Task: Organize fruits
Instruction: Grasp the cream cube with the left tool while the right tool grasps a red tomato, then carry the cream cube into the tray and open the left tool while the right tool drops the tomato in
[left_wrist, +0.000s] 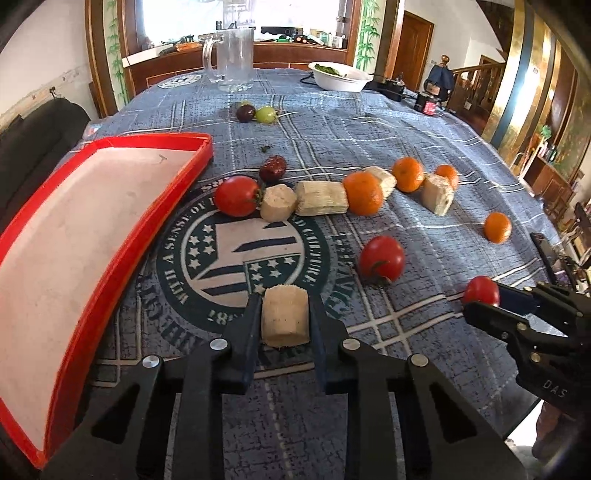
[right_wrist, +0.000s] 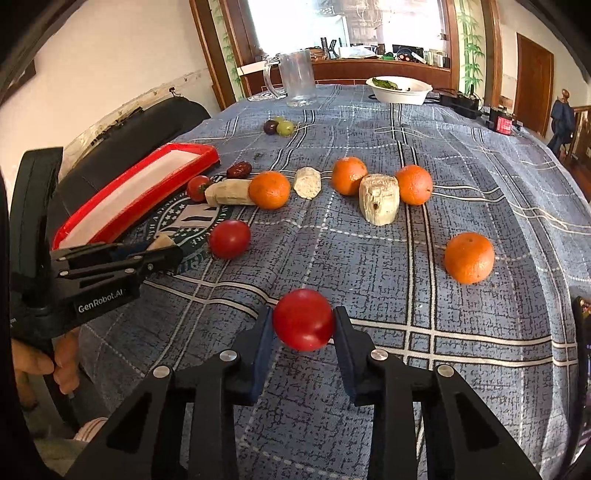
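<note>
on the tablecloth (left_wrist: 369, 140), only the right view shows a hand (right_wrist: 44, 365).

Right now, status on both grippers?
Left gripper shut on pale chunk. Right gripper shut on tomato. Red tray empty, path unobstructed.

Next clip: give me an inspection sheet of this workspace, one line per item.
Surface: table under blue plaid tablecloth with a round emblem.
Job's things: red tray, nothing in it; four oranges, two loose tomatoes, pale cylindrical chunks, a date, grapes on the cloth.
Clutter: glass mug, white bowl of greens.
Grippers: left gripper shut on pale chunk; right gripper shut on tomato.
Cables: black cable beside the bowl.
Surroundings: window, wooden doors, staircase.
</note>
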